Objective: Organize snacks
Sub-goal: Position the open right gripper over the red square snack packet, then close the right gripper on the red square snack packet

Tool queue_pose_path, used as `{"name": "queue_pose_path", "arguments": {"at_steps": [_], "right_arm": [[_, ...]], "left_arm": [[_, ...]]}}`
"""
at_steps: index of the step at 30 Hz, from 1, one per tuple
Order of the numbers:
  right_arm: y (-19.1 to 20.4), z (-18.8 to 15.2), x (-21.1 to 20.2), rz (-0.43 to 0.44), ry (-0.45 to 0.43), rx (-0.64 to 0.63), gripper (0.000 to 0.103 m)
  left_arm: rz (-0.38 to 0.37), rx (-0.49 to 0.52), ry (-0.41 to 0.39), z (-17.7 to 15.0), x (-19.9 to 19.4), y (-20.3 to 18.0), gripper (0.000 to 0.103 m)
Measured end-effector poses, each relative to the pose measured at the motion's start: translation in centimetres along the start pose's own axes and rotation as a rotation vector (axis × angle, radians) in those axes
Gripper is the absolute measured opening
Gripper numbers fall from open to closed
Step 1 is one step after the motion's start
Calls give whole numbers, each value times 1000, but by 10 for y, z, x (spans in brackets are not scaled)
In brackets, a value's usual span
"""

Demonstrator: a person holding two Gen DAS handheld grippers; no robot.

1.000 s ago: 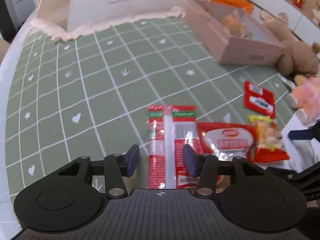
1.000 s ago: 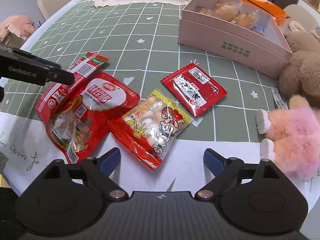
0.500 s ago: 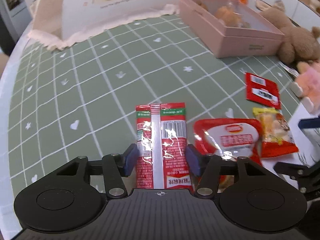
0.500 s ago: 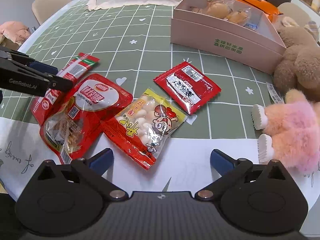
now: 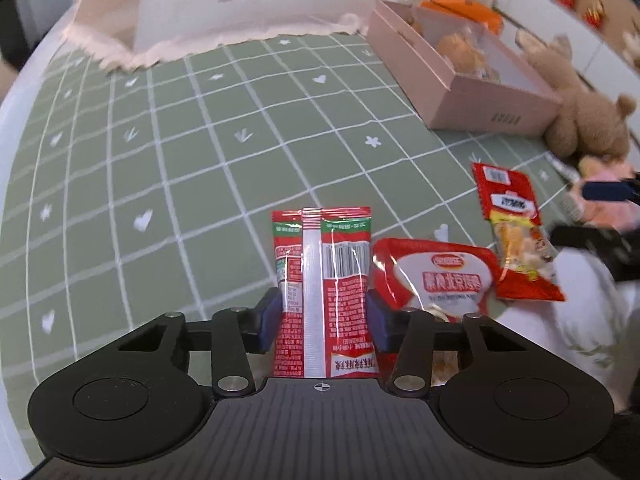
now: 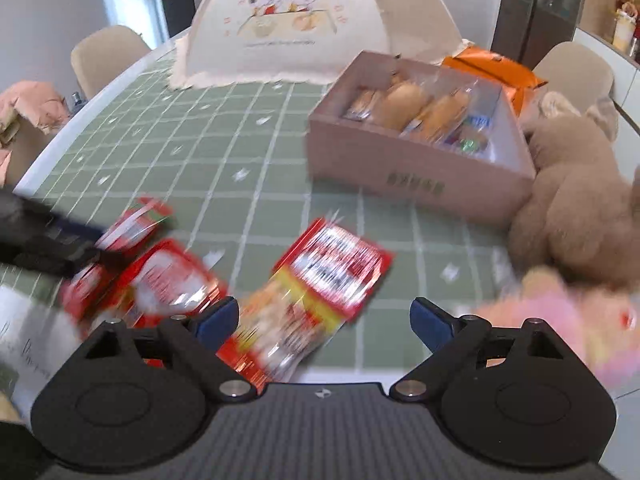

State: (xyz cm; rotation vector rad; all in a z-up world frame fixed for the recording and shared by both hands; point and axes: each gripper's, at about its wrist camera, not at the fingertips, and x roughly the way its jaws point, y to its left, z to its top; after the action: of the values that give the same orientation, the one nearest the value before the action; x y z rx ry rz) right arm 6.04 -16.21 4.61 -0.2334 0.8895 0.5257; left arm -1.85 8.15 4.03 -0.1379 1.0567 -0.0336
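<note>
The long red packet (image 5: 324, 292) is being pinched by the left gripper (image 5: 322, 320); the right gripper (image 6: 324, 318) is being held wide. The pinch should be kept firm toward the pink box (image 5: 460, 80).

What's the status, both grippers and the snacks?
Left gripper shut on red-green packet. Right gripper open, empty, over yellow packet. Pink box path unobstructed.

open green cloth (image 5: 224, 152) ahead-left; pink box (image 6: 416, 176), brown bear (image 6: 576, 208), dome cover (image 6: 320, 20) along far side
</note>
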Motion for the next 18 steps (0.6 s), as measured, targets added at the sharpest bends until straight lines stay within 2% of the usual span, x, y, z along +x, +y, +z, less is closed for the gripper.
{"name": "queue_pose_path", "arguments": {"at_steps": [3, 7, 10, 11, 13, 14, 16, 18], "right_arm": [[-10, 14, 21, -6, 59, 49, 93], [-7, 19, 49, 50, 117, 180, 93], [11, 20, 58, 56, 101, 194, 95], [16, 21, 58, 105, 106, 185, 94], [28, 23, 51, 256, 116, 143, 93], [35, 23, 45, 280, 101, 101, 93], [45, 23, 37, 227, 60, -4, 93], [53, 23, 38, 129, 36, -118, 93]], "left_arm": [[-8, -48, -10, -10, -16, 6, 50], [-32, -97, -34, -17, -35, 11, 50], [-57, -118, -48, -16, -45, 11, 50], [-60, -117, -51, -16, -48, 10, 50], [-65, -115, -55, -16, -52, 7, 50], [-68, -120, -58, -16, -54, 7, 50], [-72, -140, -63, -17, -56, 7, 50], [-78, -164, -66, -20, -57, 9, 50]]}}
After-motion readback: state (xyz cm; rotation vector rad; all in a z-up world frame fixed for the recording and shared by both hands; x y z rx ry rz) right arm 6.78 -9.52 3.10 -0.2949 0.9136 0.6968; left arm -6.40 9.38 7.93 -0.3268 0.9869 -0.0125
